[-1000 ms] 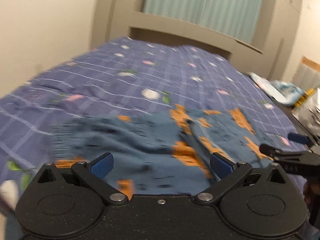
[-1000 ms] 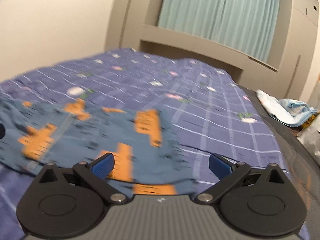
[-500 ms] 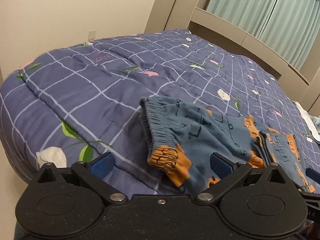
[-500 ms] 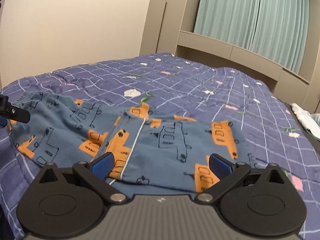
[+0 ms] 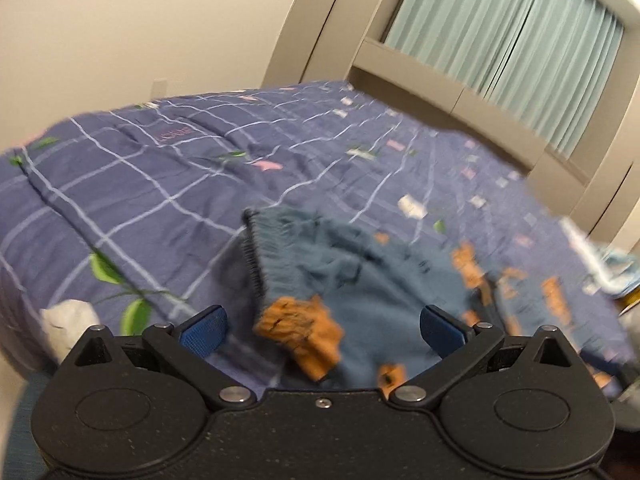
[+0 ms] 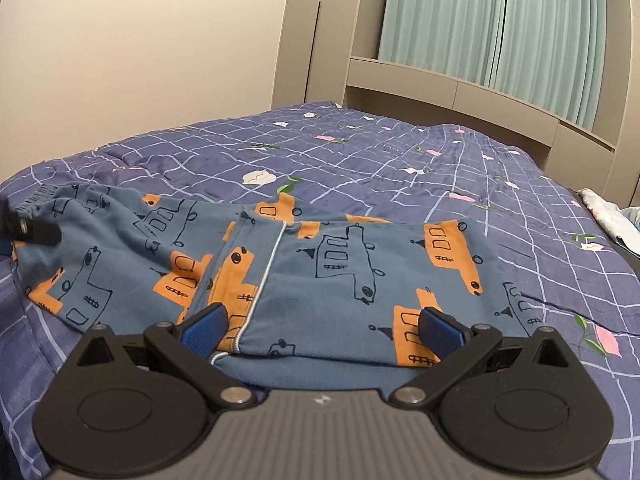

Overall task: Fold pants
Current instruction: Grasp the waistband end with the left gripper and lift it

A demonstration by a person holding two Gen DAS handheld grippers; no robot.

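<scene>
On the bed cover (image 5: 168,184) I can just make out pink stitched lettering at the far left in my left view, something like "LOVE", though motion blur keeps me from being sure. I find no other writing.

The pants (image 6: 360,276) lie spread on the near part of the bed, soft blue-grey fabric with orange blocks and thin black line drawings of boats and vehicles. A white piped seam runs down the middle in my right view, where one layer lies folded over another. The elastic waistband (image 5: 256,256) is gathered and ribbed, at the left end of the garment.

My left hand-held gripper (image 5: 320,332) has its blue-padded fingers (image 5: 202,330) spread wide, holding nothing, with an orange patch at the waist end of the pants showing between them. My right hand-held gripper (image 6: 320,330) is likewise wide apart and empty, its pads just above the near folded edge of the pants.

The cover is quilted purple cloth with a white grid and scattered flowers and green leaves. Behind it stand a beige headboard (image 6: 460,96) and pale green pleated curtains (image 6: 500,28).

My right view is sharp and shows the whole garment and, at its left edge, the dark tip of the left hand-held gripper near the waistband. My left view is smeared by motion, and only it shows the waistband's ribbing close up. A pale bundle of cloth (image 6: 608,216) lies at the far right edge of the bed.
</scene>
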